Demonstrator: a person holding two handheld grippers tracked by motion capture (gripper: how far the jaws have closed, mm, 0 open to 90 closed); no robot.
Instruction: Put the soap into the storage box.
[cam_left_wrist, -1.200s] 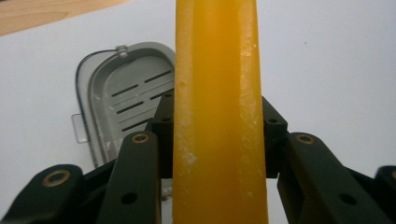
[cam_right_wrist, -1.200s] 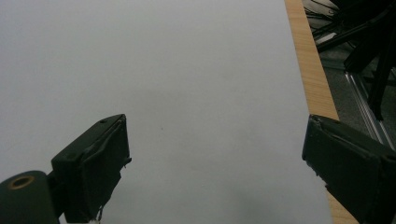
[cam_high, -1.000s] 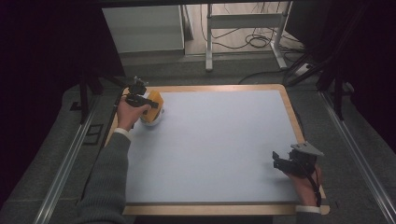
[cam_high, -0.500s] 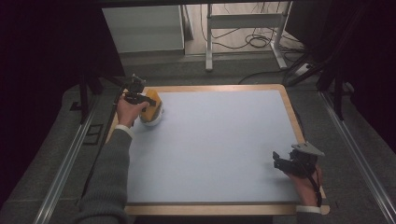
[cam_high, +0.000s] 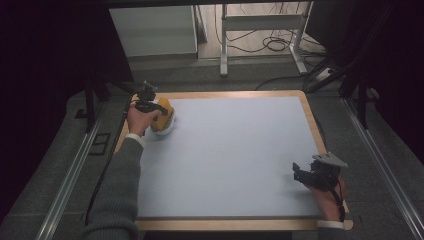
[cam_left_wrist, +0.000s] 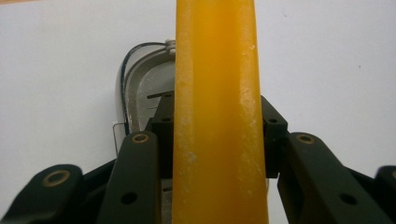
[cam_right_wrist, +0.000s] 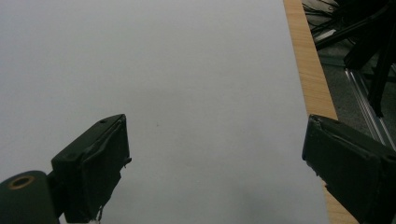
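Observation:
A yellow-orange block (cam_high: 162, 114) (cam_left_wrist: 217, 112) is clamped between the jaws of my left gripper (cam_high: 156, 109) (cam_left_wrist: 217, 135) at the table's far left corner. It hangs just over a small white and grey object (cam_high: 167, 128) (cam_left_wrist: 144, 93) that lies on the white mat. My right gripper (cam_high: 300, 174) (cam_right_wrist: 215, 158) rests near the front right of the mat, open wide with nothing between its jaws.
A white mat (cam_high: 235, 150) covers the wooden-edged table (cam_high: 312, 120). Metal rails (cam_high: 380, 165) run along both sides. A white cabinet (cam_high: 152, 30) and a desk frame with cables (cam_high: 260, 25) stand beyond the far edge.
My left gripper with the yellow block has shifted slightly toward the far edge over the white object. The right gripper has stayed put.

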